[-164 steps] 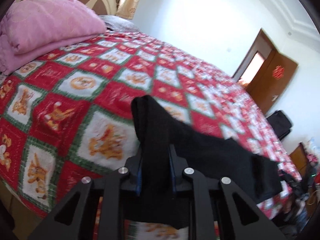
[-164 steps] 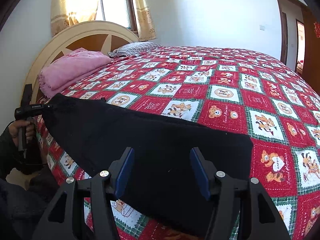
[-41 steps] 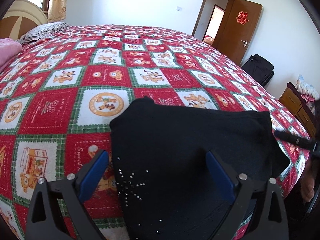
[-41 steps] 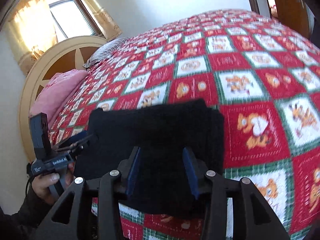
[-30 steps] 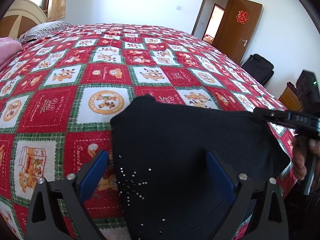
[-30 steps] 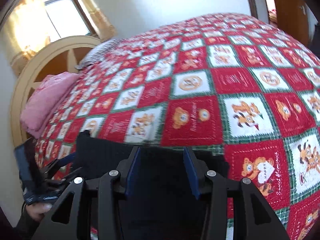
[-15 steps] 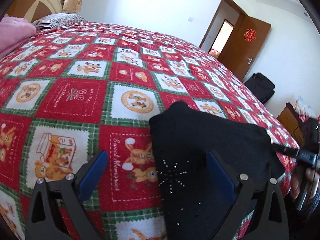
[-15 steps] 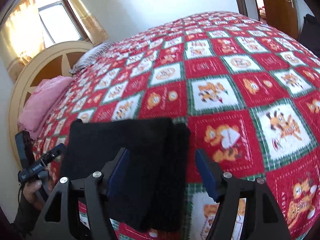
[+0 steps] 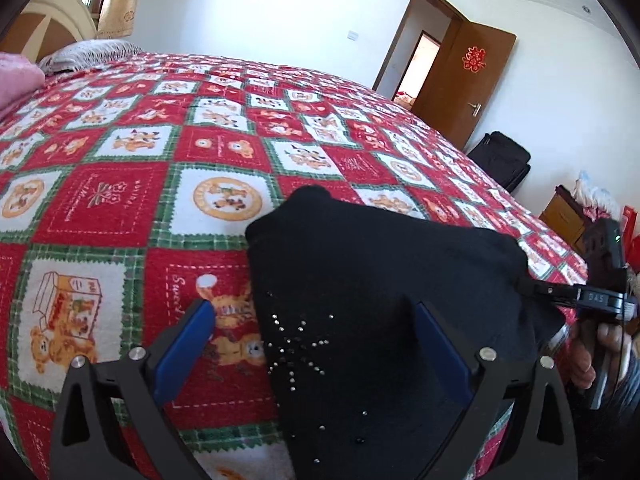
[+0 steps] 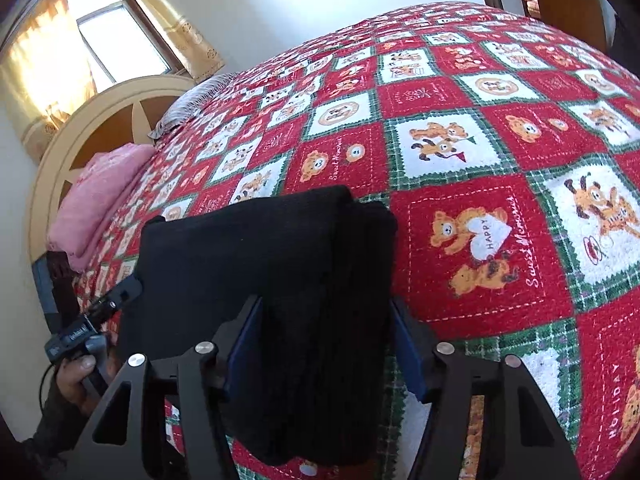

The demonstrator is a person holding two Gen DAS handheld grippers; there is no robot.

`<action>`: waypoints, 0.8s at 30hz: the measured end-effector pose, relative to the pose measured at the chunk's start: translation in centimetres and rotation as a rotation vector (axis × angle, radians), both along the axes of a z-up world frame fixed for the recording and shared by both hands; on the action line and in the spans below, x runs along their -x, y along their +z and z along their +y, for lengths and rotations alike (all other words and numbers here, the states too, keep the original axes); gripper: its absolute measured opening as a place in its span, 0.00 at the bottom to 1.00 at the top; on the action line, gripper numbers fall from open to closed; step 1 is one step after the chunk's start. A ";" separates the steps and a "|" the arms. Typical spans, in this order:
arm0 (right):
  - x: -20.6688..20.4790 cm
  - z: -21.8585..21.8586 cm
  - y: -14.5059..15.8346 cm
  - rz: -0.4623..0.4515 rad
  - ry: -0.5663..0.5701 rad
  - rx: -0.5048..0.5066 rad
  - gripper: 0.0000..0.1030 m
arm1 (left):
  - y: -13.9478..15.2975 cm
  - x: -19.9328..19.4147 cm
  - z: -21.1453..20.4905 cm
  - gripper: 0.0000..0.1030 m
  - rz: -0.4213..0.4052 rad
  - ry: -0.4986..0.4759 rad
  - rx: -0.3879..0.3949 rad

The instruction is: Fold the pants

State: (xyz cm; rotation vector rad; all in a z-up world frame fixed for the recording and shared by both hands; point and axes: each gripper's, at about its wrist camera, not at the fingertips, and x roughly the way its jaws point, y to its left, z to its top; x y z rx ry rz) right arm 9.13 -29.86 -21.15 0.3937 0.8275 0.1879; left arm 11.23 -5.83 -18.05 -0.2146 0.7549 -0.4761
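Observation:
Black pants (image 9: 380, 264) lie folded into a thick stack on the red patchwork bedspread (image 9: 120, 200), near the bed's front edge. A star of small studs shows on the end nearest my left gripper (image 9: 310, 312), which hovers open and wide over that end without touching it. In the right wrist view my right gripper (image 10: 326, 308) straddles the other folded end of the pants (image 10: 248, 248). Its jaws are closing with the stack between them, and the blue pads (image 10: 246, 344) stand right at the fabric's sides. Each gripper shows in the other's view, held by a hand.
A pink folded blanket (image 10: 100, 200) and a striped pillow (image 10: 192, 104) lie by the headboard (image 10: 100, 128). An open wooden door (image 9: 468, 80), a black suitcase (image 9: 500, 160) and a wooden cabinet (image 9: 564, 216) stand beyond the bed's far side.
The right gripper's jaws spread wide off the stack, then drew in again as it sank toward the folded end. The left gripper stayed open and shifted only slightly.

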 end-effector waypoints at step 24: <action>0.8 1.1 2.3 -0.085 0.043 -0.097 0.28 | 0.8 0.2 3.5 0.12 0.051 -0.014 0.245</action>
